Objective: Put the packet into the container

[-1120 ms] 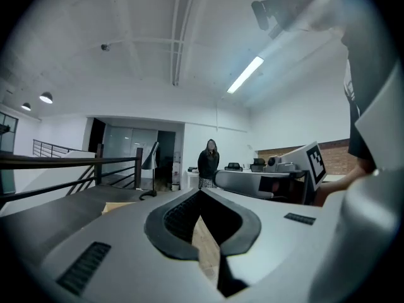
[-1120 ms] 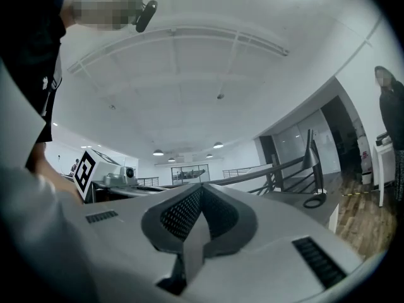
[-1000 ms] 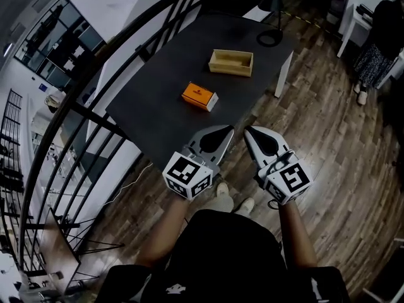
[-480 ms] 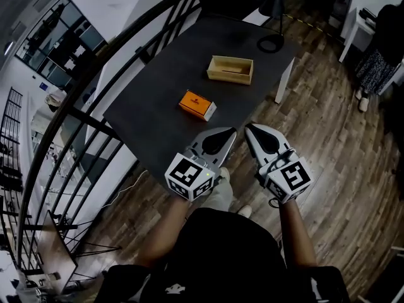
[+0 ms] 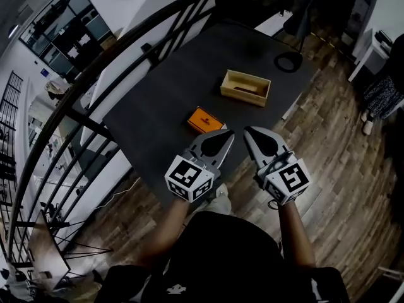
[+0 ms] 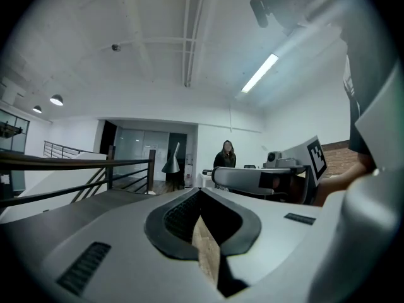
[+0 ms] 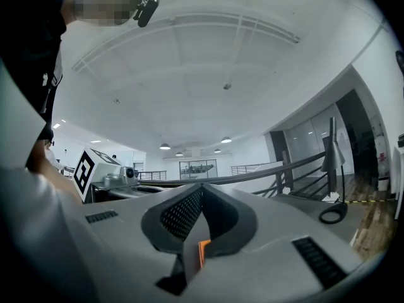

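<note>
An orange packet lies flat on the dark grey table. Beyond it, toward the far right of the table, stands an open wooden container with nothing seen inside. My left gripper is shut and holds nothing; its tip hovers just right of the packet's near corner. My right gripper is shut beside it, also with nothing held, over the table's near edge. In the right gripper view a sliver of the orange packet shows below the closed right gripper. The left gripper also shows meeting jaws.
A black lamp base with its stem stands at the table's far corner. A dark metal railing runs along the table's left side. Wooden floor lies to the right, with a white side table and a person beyond.
The view has come closer to the table: packet and container now sit nearer the gripper tips, the packet almost at the left tip. Both grippers stay shut side by side.
</note>
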Demonstrator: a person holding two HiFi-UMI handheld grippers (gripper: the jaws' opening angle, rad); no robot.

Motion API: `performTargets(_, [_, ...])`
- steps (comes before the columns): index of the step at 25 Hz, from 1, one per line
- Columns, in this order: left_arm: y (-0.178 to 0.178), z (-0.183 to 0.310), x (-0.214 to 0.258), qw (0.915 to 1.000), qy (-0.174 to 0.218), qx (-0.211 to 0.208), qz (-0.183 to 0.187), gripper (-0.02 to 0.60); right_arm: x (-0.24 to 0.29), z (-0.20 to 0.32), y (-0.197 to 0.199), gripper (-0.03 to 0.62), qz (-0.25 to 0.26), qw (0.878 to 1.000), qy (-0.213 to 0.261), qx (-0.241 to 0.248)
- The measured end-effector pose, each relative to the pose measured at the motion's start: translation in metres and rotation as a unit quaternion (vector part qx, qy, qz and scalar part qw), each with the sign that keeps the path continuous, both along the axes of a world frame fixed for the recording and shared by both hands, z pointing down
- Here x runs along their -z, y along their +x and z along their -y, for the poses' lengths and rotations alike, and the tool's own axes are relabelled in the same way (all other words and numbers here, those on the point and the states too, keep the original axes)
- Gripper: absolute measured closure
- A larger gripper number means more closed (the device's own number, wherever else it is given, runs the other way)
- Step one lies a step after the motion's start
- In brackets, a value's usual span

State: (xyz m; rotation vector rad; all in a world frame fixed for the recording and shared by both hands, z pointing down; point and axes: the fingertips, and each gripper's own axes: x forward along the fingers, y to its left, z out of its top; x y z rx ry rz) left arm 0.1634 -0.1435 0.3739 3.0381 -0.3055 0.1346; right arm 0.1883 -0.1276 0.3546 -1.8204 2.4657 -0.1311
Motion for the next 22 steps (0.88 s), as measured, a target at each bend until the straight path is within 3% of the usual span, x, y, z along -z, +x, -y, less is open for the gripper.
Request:
performTargets(6, [-0.003, 0.063, -0.004, 0.9996, -0.017, 0.019, -0.009, 0.577, -0.006, 0.057, 0.001, 0.589, 0.008, 1.000, -0.004, 0.021])
performTargets(11, [-0.012, 0.104, -0.014, 0.9986, -0.039, 0.032, -0.014, 0.577, -0.020, 0.096, -0.002, 0.589, -0.006, 0.999, -0.043, 0.018])
performTargets(19, [-0.027, 0.144, -0.026, 0.9955, -0.072, 0.052, -0.035, 0.577, -0.029, 0.135, -0.008, 0.589, -0.007, 0.997, -0.067, 0.021])
performTargets(22, [-0.031, 0.158, -0.029, 0.9956, -0.065, 0.058, -0.033, 0.577, -0.038, 0.147, -0.004, 0.589, -0.011, 0.997, -0.075, 0.024])
